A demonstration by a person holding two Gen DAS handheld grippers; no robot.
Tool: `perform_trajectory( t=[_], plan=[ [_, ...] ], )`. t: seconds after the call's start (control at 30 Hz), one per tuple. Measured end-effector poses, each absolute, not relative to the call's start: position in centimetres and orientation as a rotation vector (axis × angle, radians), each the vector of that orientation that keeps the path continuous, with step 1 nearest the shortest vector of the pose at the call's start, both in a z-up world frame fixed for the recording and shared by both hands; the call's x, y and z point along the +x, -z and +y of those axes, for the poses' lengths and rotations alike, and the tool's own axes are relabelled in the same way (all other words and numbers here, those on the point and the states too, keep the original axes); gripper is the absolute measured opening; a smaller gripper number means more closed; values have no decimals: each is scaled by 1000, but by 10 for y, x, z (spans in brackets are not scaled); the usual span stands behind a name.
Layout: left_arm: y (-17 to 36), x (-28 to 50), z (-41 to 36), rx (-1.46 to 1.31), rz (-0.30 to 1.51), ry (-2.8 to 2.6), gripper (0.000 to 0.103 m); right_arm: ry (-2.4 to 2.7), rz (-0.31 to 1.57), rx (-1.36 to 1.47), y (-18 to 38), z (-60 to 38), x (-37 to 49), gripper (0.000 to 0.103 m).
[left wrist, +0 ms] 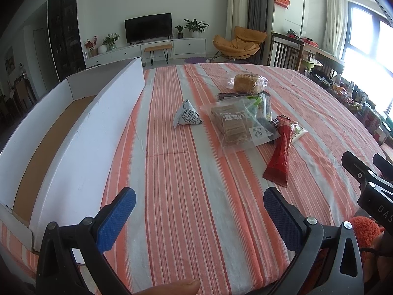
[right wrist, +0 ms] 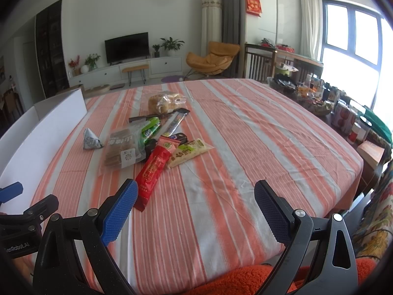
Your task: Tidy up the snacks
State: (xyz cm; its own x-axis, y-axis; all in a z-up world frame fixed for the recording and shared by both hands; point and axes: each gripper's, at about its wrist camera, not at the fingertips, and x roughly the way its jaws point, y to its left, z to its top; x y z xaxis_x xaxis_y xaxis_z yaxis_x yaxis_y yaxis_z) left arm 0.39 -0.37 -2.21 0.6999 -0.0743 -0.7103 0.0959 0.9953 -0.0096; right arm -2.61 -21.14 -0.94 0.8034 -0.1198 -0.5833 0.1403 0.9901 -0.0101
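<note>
A long white cardboard box [left wrist: 81, 132] is seen at the left of the striped tablecloth [left wrist: 186, 196]; only its bare brown floor is visible inside. The snacks are heaped mid-table, well apart from it: a bagged bread loaf [left wrist: 246, 82], a clear biscuit packet [left wrist: 233, 125], a red stick pack [left wrist: 280, 152], and a triangular pouch [left wrist: 186, 116] nearer the box. The left gripper [left wrist: 199, 209] and right gripper [right wrist: 196, 201] are held above the cloth, jaws apart and empty.
</note>
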Motion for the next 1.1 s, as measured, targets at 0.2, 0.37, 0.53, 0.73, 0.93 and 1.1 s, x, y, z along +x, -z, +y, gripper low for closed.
perform_trajectory(
  t=[0.2, 0.37, 0.53, 0.73, 0.93, 1.1],
  plan=[
    [26, 6, -3, 25, 805, 98, 103, 135, 636, 52, 13, -215, -24, 97],
    [32, 10, -1, 16, 844, 101, 103, 132, 657, 87, 17, -221, -22, 97],
    [49, 17, 0, 28, 915, 103, 103, 131, 662, 96, 17, -223, -22, 97],
    [76, 24, 3, 17, 1025, 104, 103, 129, 668, 102, 17, -223, -21, 97],
    [91, 32, 10, 13, 1079, 77, 103, 128, 672, 105, 18, -223, -20, 97],
    [91, 37, 8, 37, 1086, 72, 103, 128, 676, 113, 20, -224, -20, 97]
  ],
)
